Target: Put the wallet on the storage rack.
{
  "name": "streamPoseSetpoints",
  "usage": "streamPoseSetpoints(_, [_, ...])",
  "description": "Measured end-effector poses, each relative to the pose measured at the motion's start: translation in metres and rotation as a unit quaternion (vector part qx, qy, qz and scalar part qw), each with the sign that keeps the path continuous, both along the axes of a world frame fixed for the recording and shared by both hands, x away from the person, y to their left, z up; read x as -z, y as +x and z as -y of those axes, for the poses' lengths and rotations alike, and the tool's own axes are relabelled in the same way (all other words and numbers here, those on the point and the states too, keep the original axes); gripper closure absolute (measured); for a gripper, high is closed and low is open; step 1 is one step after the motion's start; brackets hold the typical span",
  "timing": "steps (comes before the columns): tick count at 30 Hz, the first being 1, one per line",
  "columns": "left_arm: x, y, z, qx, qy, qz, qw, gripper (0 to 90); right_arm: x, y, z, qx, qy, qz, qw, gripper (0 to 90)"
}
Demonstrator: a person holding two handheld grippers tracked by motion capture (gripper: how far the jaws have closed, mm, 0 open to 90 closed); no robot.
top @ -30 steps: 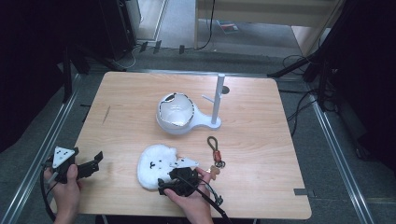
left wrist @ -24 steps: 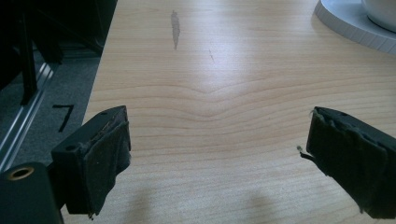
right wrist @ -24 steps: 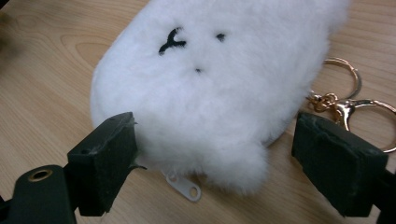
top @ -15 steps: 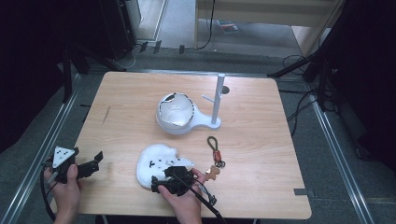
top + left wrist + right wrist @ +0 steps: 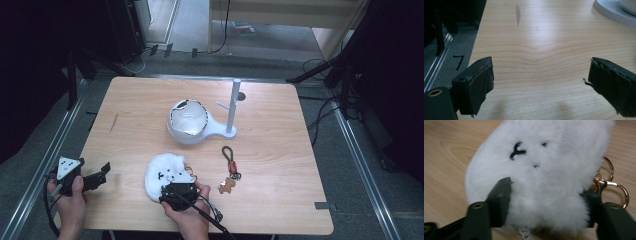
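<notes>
Plush keychain [image 5: 541, 172] flat, clasp end right, right claw [image 5: 546, 205] squeezing it

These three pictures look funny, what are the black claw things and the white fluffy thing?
A person holds a two-jaw gripper in each hand. The high view looks down on the wooden table; the other two come from cameras riding on the grippers. The right gripper has just been closing its jaws and now squeezes a white fluffy toy with gold key rings. The left gripper is open, holding nothing. Also on the table lie a white bowl, a white peg stand and a small keychain.
</notes>
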State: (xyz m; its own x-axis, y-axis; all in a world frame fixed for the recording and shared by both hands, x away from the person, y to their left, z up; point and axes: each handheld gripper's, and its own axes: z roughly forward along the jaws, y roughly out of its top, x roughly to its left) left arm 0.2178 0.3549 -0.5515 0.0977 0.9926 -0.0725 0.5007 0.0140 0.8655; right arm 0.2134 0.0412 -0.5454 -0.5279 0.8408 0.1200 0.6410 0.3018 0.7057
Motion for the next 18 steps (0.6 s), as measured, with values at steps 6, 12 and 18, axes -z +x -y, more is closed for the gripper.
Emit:
streamPoseSetpoints(6, [0.0, 0.0, 0.0, 0.0, 0.0, 0.0, 1.0, 7.0, -0.002, 0.004, 0.004, -0.016, 0.014, -0.001, 0.9998, 70.8])
streamPoseSetpoints(12, [0.0, 0.0, -0.001, 0.0, -0.002, 0.0, 1.0, 7.0, -0.01, 0.004, 0.012, -0.036, 0.028, 0.026, 0.9986, 80.7])
streamPoseSetpoints(18, [0.0, 0.0, -0.001, 0.001, -0.001, -0.001, 1.0, 6.9, -0.032, -0.005, 0.021, -0.027, 0.02, 0.097, 0.9948, 81.3])
